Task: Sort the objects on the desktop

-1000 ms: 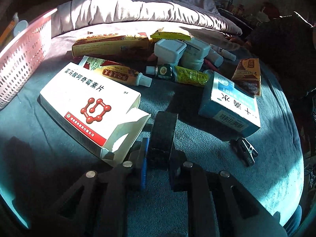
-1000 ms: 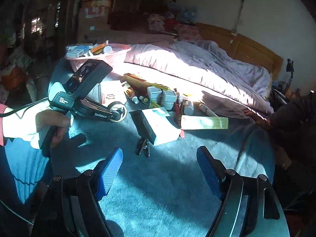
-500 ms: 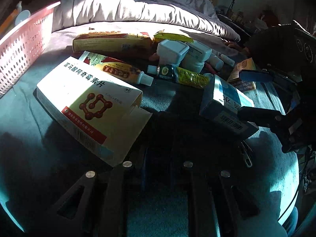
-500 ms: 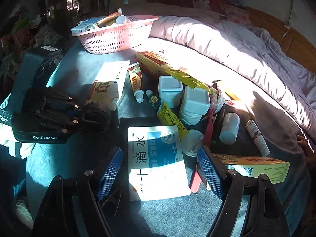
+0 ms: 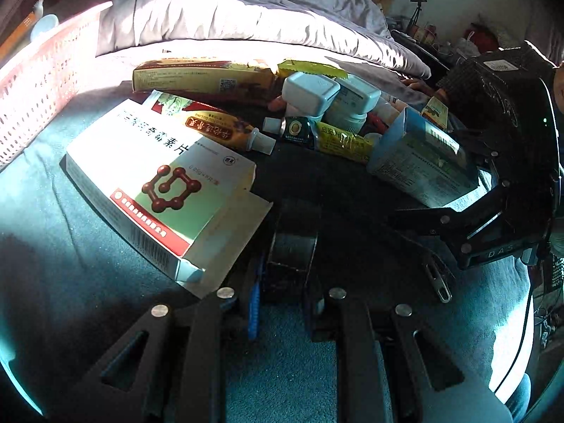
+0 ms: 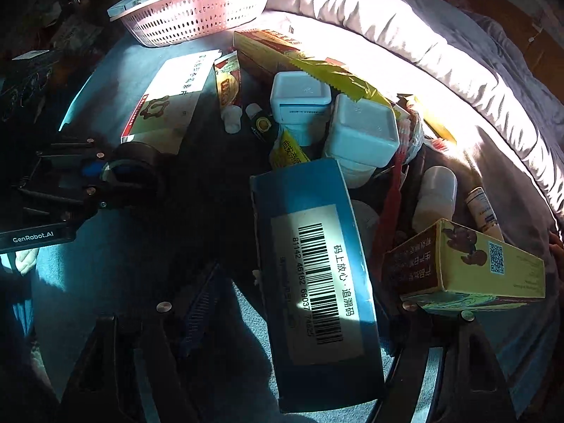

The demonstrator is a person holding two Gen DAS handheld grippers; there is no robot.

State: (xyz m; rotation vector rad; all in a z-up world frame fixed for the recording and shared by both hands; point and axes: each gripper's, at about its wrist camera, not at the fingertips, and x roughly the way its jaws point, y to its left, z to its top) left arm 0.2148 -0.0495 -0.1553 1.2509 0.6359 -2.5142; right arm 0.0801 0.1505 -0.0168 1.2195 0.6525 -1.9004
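Observation:
A blue medicine box (image 6: 317,275) is tipped up with its barcode side toward the right wrist camera. It stands between the jaws of my right gripper (image 6: 303,292), which are closing. A gap still shows beside the left blue pad (image 6: 201,310), and the right pad is hidden. From the left wrist view the same blue box (image 5: 419,165) leans within the right gripper (image 5: 423,194). My left gripper (image 5: 287,264) is shut on a small black block (image 5: 292,243), low over the blue cloth beside a white box with a red molecule print (image 5: 158,176).
A pink basket (image 6: 197,10) with some packs stands at the far left. Tubes, two white square-capped bottles (image 6: 363,134), a long box (image 5: 201,77) and a yellow box (image 6: 469,264) crowd around the blue box. A metal clip (image 5: 437,278) lies near it. Bedding (image 5: 246,17) borders the back.
My right gripper swung down over the blue box, which went from lying flat to tipped up, barcode side showing. The left gripper stayed put, still holding the black block.

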